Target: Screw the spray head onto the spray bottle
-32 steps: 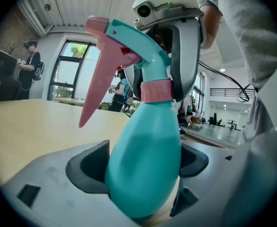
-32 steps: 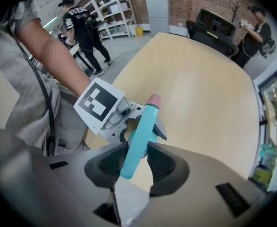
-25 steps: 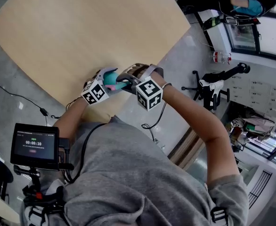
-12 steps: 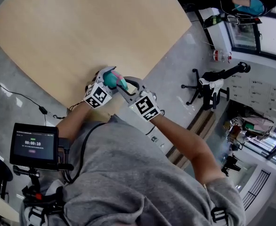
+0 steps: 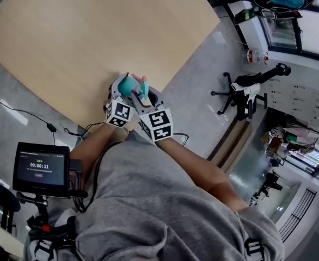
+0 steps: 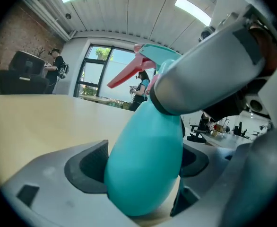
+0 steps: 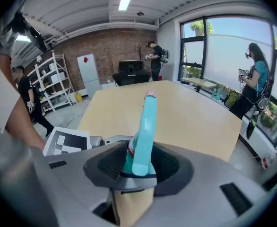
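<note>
Over the near edge of the wooden desk, the left gripper has its jaws closed on the round belly of the teal spray bottle, which is tilted. The right gripper meets it from the right at the bottle's top. The spray head stands between its jaws, which press on the collar and have just opened a touch wider. A pink trigger sticks out from the head.

The spray bottle is teal. Its spray head is teal with a pink trigger. The table is pale wood.
</note>
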`<state>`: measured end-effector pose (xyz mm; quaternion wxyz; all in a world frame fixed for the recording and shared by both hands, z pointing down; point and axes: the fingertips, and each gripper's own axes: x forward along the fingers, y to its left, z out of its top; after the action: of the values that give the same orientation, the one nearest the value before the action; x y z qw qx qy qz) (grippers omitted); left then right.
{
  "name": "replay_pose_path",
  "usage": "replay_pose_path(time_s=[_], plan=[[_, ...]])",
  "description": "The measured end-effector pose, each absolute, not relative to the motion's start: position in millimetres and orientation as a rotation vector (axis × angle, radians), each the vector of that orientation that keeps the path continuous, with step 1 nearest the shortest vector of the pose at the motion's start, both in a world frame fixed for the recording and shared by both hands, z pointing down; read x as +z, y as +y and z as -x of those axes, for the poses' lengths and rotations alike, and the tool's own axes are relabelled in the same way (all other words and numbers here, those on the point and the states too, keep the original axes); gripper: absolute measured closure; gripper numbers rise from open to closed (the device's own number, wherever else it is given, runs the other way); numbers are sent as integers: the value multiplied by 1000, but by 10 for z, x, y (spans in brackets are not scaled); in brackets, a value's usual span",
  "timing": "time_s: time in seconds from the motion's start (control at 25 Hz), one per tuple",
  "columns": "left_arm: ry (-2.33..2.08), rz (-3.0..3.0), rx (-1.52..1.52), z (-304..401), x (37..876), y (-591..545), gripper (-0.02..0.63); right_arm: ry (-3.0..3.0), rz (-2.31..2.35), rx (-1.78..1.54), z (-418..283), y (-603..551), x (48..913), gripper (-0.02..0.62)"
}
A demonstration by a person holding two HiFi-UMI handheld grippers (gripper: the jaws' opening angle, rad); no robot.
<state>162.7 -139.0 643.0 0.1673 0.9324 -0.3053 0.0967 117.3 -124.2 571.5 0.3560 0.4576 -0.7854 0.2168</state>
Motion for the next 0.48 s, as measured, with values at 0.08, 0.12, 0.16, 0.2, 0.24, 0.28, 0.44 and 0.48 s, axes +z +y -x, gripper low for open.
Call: replay_pose_path(time_s=[0.08, 0.12, 0.16, 0.2, 0.24, 0.28, 0.44, 0.48], plan=[[-837, -2675, 267, -1655, 6422, -1381, 222, -2040, -1107, 560, -1155, -1241, 5704, 430], [-815, -2687, 264, -1669, 6420, -1373, 222, -2046, -1062, 560, -1145, -1228, 5689, 417], [-788, -2702, 262, -1685, 6419, -1362, 223, -2053, -1017, 557, -1141, -1205, 5666, 404], [-754, -2719, 259, -1704, 6415, -1349, 222, -2060, -973, 550, -1144, -1176, 5634, 403], [-715, -2736, 256, -1728, 6412, -1334, 222, -2065, -929, 536, -1158, -1145, 5595, 397], [-672, -2754, 254, -1756, 6410, -1316, 224, -2071, -885, 514, -1179, -1115, 5543, 390], [-483, -2816, 248, -1836, 6406, -1238, 222, -2117, -650, 284, -1252, -1043, 5223, 390], [-437, -2829, 248, -1845, 6401, -1220, 224, -2125, -574, 193, -1265, -1043, 5135, 390]])
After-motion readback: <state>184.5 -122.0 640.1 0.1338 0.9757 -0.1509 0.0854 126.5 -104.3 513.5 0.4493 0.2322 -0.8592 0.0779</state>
